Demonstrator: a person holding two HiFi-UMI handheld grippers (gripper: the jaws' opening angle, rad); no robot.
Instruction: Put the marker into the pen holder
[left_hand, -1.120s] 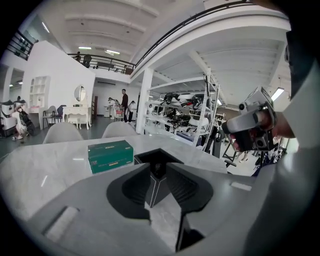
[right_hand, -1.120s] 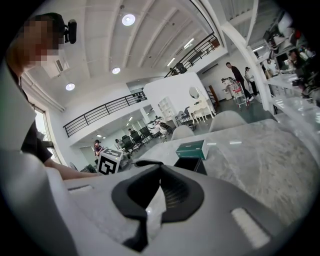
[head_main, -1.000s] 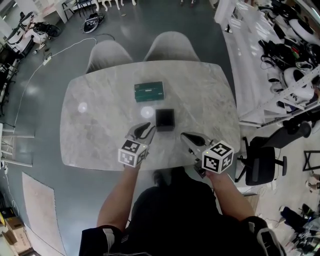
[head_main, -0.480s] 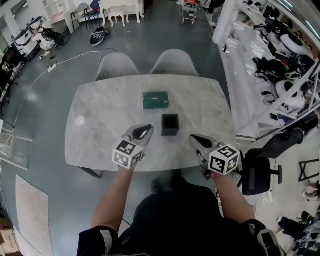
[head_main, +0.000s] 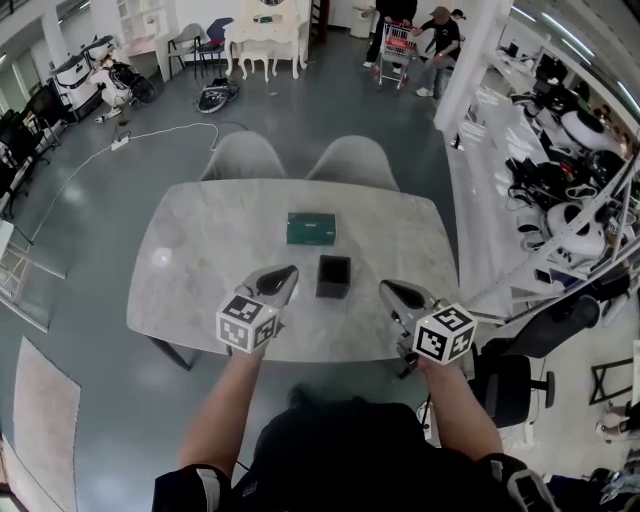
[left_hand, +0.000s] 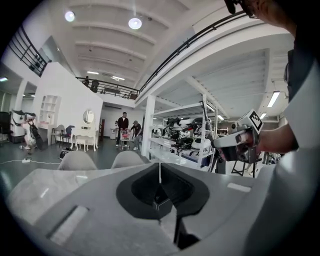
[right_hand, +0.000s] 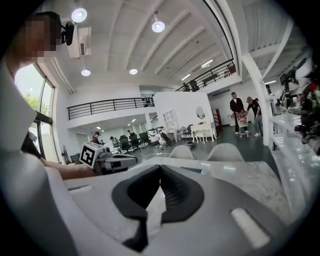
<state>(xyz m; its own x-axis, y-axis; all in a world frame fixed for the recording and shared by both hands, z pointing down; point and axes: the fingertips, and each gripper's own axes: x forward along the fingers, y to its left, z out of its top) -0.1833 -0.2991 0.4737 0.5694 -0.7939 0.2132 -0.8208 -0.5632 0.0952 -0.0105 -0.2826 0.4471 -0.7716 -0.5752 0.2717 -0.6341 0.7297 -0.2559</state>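
The black square pen holder (head_main: 333, 276) stands open-topped on the marble table (head_main: 200, 250), near its front edge. No marker shows in any view. My left gripper (head_main: 289, 271) hovers just left of the holder, and in the left gripper view its jaws (left_hand: 160, 172) meet at the tips with nothing between them. My right gripper (head_main: 386, 288) hangs to the holder's right over the table's front edge. In the right gripper view it (right_hand: 160, 169) is likewise shut and empty. Each gripper camera catches the other: the right gripper (left_hand: 235, 144) and the left gripper (right_hand: 107, 161).
A dark green box (head_main: 311, 228) lies behind the holder at mid-table. Two grey chairs (head_main: 352, 160) stand at the far side. White shelving with gear (head_main: 560, 150) lines the right, with an office chair (head_main: 500, 385) below it. People with a cart (head_main: 420, 30) stand far back.
The head view has tipped up and shows more of the room. Both grippers stay shut beside the pen holder, slightly further apart.
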